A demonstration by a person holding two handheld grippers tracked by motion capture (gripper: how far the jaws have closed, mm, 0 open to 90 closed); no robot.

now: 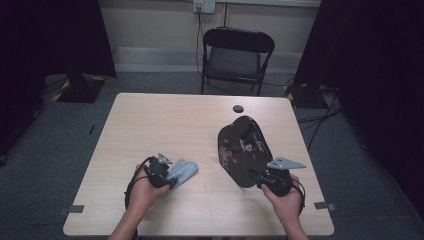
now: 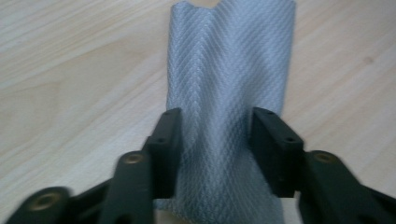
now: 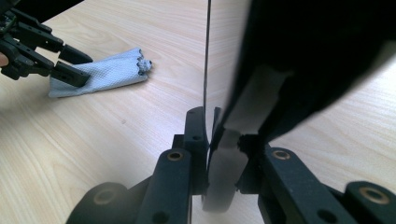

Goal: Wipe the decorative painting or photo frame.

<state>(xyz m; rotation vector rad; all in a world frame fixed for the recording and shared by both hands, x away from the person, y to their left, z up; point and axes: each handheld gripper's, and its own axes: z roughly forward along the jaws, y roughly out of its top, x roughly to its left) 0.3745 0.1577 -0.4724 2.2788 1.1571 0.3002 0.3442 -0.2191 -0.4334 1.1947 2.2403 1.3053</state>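
**Jaws loose on cloth, tight on plate**

Jaws of left gripper (image 2: 212, 140) stand half open around the grey cloth (image 2: 229, 93), not pressing. Right of cloth, right gripper (image 3: 210, 135) clamps the black plate (image 1: 245, 150) by its rim, tilted; it may slip.

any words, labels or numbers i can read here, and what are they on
No text can be read in any view.
Black cap: pale and reddish printing on its top, possibly lettering, too small and blurred to read.
Grey cloth: woven pattern, no label in sight.
Wall socket: no legible marking.
Right tongs, shut on the cap's brim, and left tongs, open around the cloth: plain black, no marking.
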